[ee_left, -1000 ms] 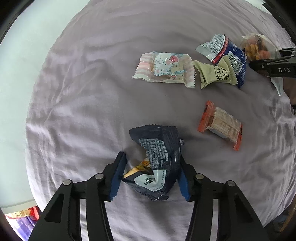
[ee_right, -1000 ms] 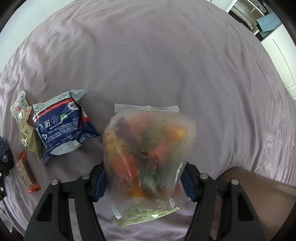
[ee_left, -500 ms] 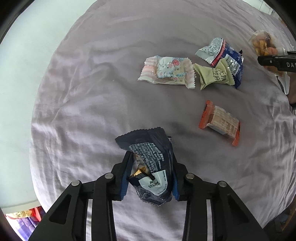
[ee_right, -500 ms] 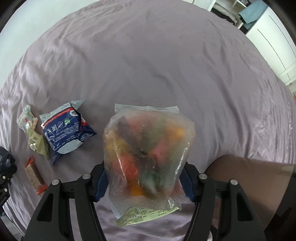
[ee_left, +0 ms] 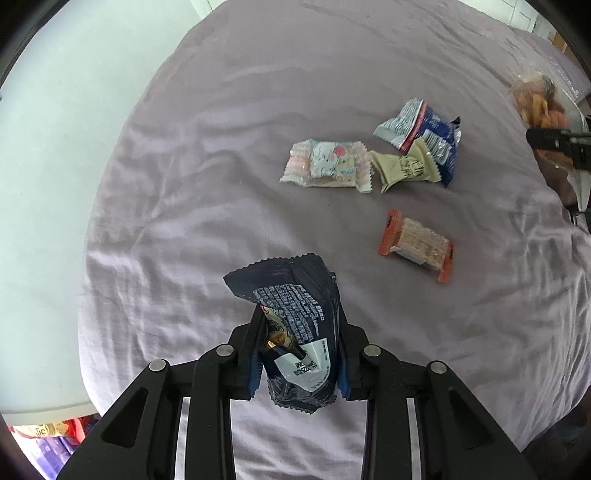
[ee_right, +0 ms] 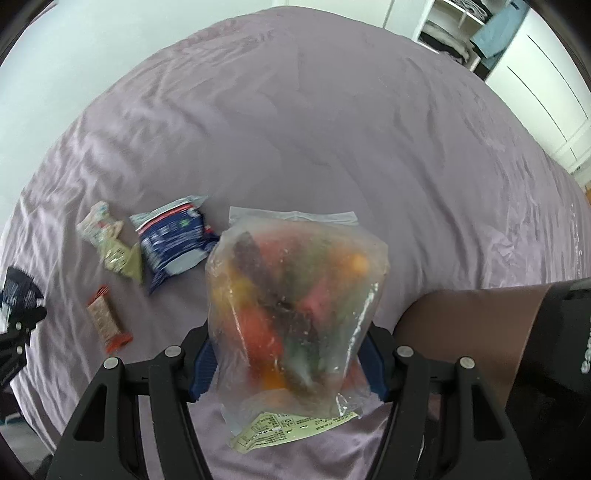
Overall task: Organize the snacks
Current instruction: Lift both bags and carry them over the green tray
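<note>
My left gripper [ee_left: 299,354] holds a dark blue snack packet [ee_left: 295,295] upright above the purple sheet [ee_left: 221,147]; its jaws are closing and the pads press the packet's sides. In the right wrist view, my right gripper [ee_right: 288,365] is shut on a clear bag of colourful snacks [ee_right: 295,288], lifted off the sheet. Lying on the sheet are a pink cartoon packet [ee_left: 325,166], an olive packet [ee_left: 404,166], a blue-and-white packet [ee_left: 424,129] and an orange-ended wafer bar [ee_left: 417,243].
The sheet's left edge drops to a pale floor, with more snack packs [ee_left: 44,439] at the bottom left. A person's forearm [ee_right: 461,314] reaches in at the right. White wardrobe shelves [ee_right: 461,29] stand beyond the bed.
The left jaws have closed in on the dark blue packet and lifted it off the sheet. The right gripper has risen with the clear bag; the sheet looks farther away.
</note>
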A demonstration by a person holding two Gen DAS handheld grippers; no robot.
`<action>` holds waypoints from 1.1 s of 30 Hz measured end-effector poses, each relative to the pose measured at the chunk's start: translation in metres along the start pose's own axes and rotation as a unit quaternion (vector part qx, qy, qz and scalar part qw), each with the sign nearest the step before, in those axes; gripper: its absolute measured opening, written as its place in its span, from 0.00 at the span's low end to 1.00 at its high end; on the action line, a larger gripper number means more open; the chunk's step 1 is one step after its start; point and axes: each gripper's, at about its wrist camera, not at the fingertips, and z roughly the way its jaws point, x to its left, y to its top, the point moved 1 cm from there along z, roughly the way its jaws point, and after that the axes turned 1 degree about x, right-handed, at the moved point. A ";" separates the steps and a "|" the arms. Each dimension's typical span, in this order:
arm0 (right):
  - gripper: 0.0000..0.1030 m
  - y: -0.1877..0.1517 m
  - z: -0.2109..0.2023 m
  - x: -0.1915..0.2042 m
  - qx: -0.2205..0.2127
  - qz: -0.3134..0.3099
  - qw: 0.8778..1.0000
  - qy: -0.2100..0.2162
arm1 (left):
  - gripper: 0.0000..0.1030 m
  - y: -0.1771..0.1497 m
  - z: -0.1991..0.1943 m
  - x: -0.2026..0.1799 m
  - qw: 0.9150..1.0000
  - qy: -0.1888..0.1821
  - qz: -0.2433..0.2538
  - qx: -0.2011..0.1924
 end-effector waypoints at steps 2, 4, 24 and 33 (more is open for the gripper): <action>0.62 -0.005 -0.011 0.007 -0.006 -0.012 1.000 0.005 | 0.26 0.002 -0.013 0.003 1.000 -0.001 0.002 -0.007; 0.62 -0.011 -0.023 0.013 -0.011 -0.025 1.000 0.007 | 0.26 0.002 -0.024 0.000 1.000 -0.003 0.005 -0.015; 0.62 -0.116 -0.080 0.005 0.006 -0.025 0.999 0.030 | 0.26 -0.002 -0.096 -0.050 0.994 -0.013 0.086 -0.065; 0.62 -0.166 -0.083 -0.018 0.021 0.022 0.999 0.024 | 0.26 -0.017 -0.094 -0.091 0.987 -0.019 0.146 -0.057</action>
